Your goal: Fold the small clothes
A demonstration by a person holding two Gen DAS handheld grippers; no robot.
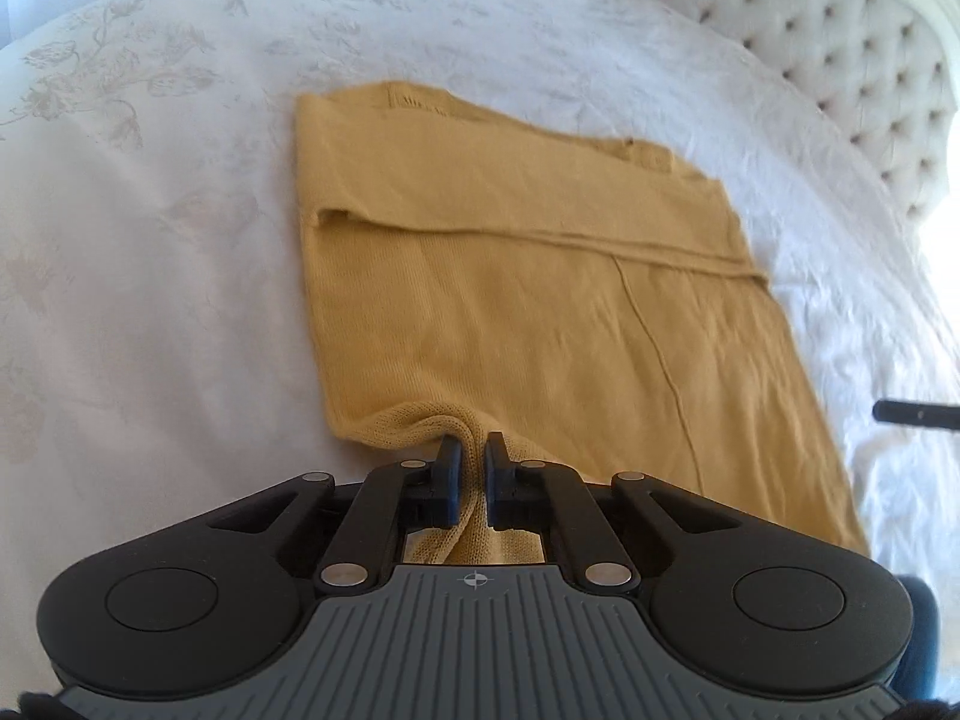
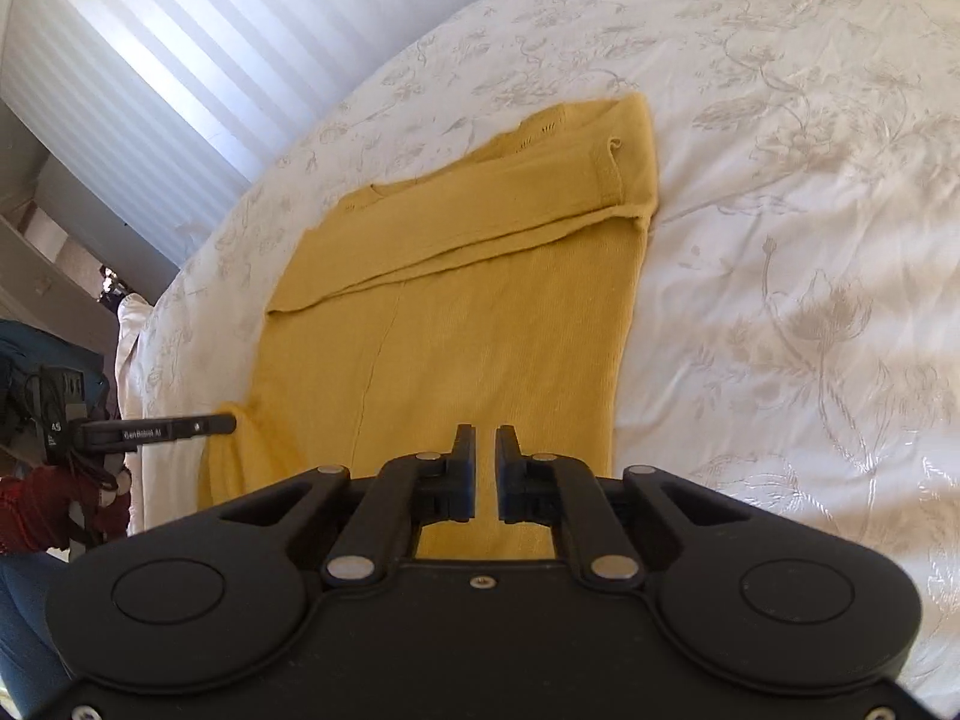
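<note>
Slippage is my worry: my left claw [image 1: 474,450] pinches the yellow top's [image 1: 516,276] near hem on the bed [image 1: 150,240]; my right claw [image 2: 486,444], nearly closed, may hold it less securely, skewing the fold.

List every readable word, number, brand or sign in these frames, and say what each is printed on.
"GenRobot AI", roughly as it reads, small and soft: on the side of a finger of the left gripper, right wrist view.
"45": on the black device behind that finger; smaller print beneath it is unreadable.
Crosshair mark, no words: on the left gripper's grey body.
Yellow sweater: no text.
</note>
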